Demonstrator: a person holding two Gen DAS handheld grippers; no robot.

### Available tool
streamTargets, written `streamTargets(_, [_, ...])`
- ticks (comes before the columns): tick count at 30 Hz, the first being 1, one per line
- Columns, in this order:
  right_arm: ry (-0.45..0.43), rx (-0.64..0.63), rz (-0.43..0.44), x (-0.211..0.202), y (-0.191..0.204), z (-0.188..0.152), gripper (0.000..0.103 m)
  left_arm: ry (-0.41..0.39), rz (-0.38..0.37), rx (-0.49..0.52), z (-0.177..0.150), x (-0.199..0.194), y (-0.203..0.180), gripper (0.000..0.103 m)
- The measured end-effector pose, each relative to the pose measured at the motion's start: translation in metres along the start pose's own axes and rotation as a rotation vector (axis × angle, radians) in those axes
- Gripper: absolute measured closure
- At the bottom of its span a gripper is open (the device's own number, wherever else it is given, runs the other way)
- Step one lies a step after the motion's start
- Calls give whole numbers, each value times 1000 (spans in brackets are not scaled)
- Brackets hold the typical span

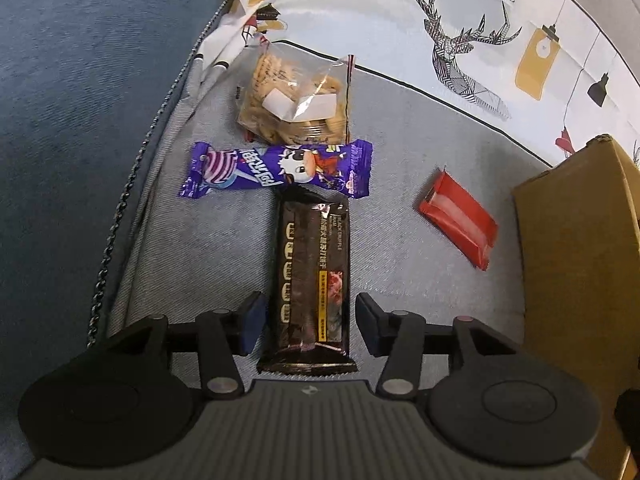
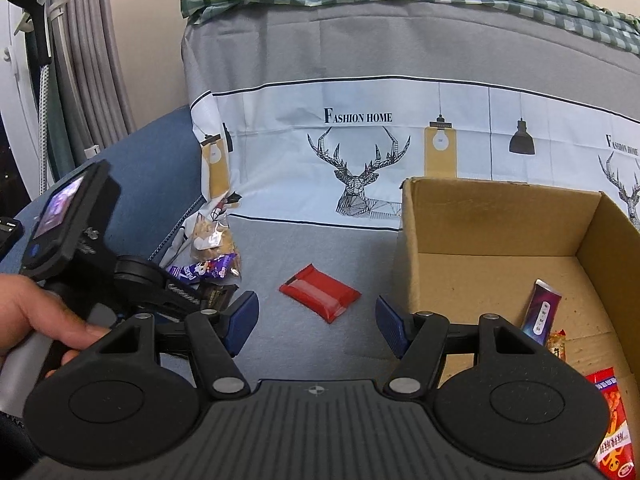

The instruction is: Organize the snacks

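Observation:
My left gripper (image 1: pixel 310 322) is open, its jaws on either side of a dark brown biscuit pack (image 1: pixel 312 276) that lies on the grey cloth, not gripped. Beyond it lie a purple candy wrapper (image 1: pixel 280 168) and a clear bag of biscuits (image 1: pixel 296 96). A red packet (image 1: pixel 458 220) lies to the right, also in the right wrist view (image 2: pixel 320 292). My right gripper (image 2: pixel 316 320) is open and empty, hovering near the red packet. A cardboard box (image 2: pixel 496 220) at the right holds several snack packets (image 2: pixel 542 312).
The left handheld gripper with its screen (image 2: pixel 68 216) and a hand are at the left of the right wrist view. A deer-print cloth (image 2: pixel 360 152) covers the sofa back. Blue sofa fabric (image 1: pixel 80 100) lies left. The box wall (image 1: pixel 580 260) stands close to the right.

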State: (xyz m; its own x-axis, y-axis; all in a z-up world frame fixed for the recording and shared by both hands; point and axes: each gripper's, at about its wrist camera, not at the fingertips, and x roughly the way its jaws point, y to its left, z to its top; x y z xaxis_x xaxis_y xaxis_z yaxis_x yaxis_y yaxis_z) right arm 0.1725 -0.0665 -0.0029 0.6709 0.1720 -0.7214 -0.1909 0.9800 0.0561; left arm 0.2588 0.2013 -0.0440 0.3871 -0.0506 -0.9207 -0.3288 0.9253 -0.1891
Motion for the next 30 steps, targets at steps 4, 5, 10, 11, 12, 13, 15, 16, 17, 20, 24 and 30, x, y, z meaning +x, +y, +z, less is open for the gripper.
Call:
streamTargets(4, [-1,-38,-9,1,10,-7,36,7,5,8,0,1,1,55])
streamTargets(5, [-4,-55,-14,2,13,-8,36,7,1,7,-1,0,2,61])
streamTargets(10, [-18,-135,-22,4,23,-12,43,13,-19,-7,-4,-5,9,61])
streamTargets(11, [-15,-146,-18,4,24,-12,57,14,-20,-6,-5,-6,9,61])
streamTargets(12, [0,-156,-9,7,25,-10,63,17,-24,-7,-6,-6,10,61])
streamTargets(13, [16,-161,-4,9,26,-9,71,21,-31,-14,-6,-7,11,61])
streamTargets(15, [46,-162,-9,14,28,-5,71,28,-45,-34,-6,-7,15,61])
streamTargets(16, [59,-159,-12,18,31,-1,71,31,-50,-48,-5,-7,18,61])
streamTargets(17, [73,-153,-12,22,34,2,69,35,-55,-66,-5,-7,21,61])
streamTargets(20, [112,-128,-20,42,45,15,48,43,-74,-108,-3,-7,27,61])
streamTargets(24, [137,-109,-60,80,55,31,36,49,-89,-115,-3,-7,29,61])
streamTargets(30, [289,-138,-117,157,52,36,28,62,-109,-150,-2,-5,37,60])
